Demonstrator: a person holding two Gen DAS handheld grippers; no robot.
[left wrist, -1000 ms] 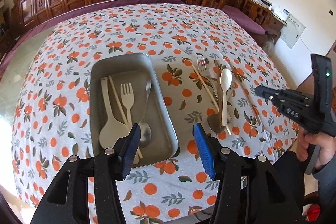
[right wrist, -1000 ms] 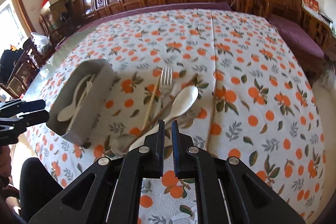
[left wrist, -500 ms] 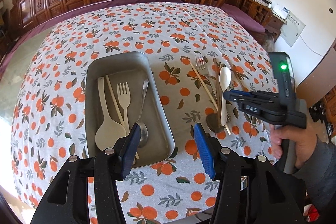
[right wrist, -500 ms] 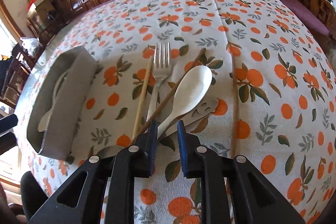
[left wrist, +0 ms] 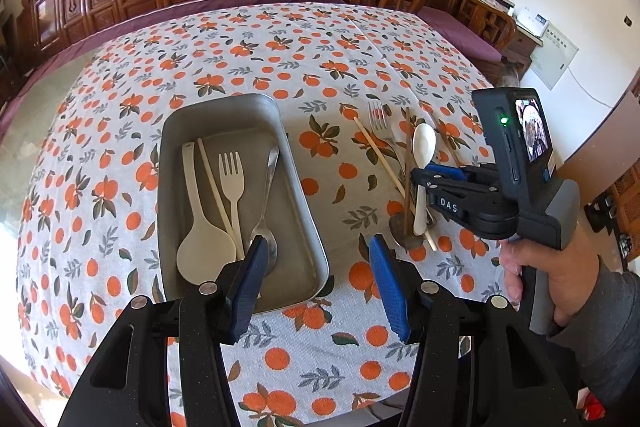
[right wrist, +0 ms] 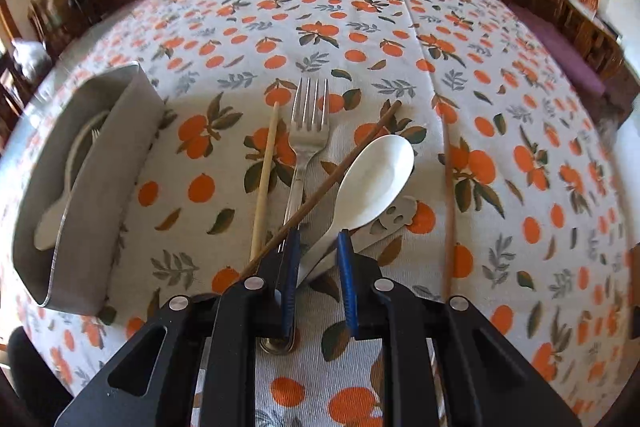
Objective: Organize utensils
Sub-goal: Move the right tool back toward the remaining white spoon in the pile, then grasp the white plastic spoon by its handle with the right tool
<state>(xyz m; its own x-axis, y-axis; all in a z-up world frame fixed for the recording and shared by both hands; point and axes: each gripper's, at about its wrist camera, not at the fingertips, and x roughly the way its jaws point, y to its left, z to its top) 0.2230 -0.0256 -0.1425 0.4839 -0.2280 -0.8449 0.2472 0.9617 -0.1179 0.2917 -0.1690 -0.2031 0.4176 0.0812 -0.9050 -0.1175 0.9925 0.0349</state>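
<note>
In the left wrist view, the left gripper (left wrist: 316, 281) is held tilted down over the near end of the metal tray (left wrist: 298, 183), jaws apart with nothing between them, while the right gripper (left wrist: 420, 175) is gripped from below by a hand (left wrist: 560, 279) beside the loose utensils. In the right wrist view, the right gripper (right wrist: 318, 247) is pointed steeply down, its narrowly parted jaws straddling the white spoon (right wrist: 372, 179) handle, without visibly clamping it; the spoon is lying on the tablecloth (right wrist: 520, 107) among a fork (right wrist: 306, 147) and chopsticks (right wrist: 266, 175).

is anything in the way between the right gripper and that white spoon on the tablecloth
Nothing blocks it: the right gripper already straddles the white spoon at its handle, pads not yet pressing. The dark chopstick runs close beside its left finger, so it could get caught.
</note>
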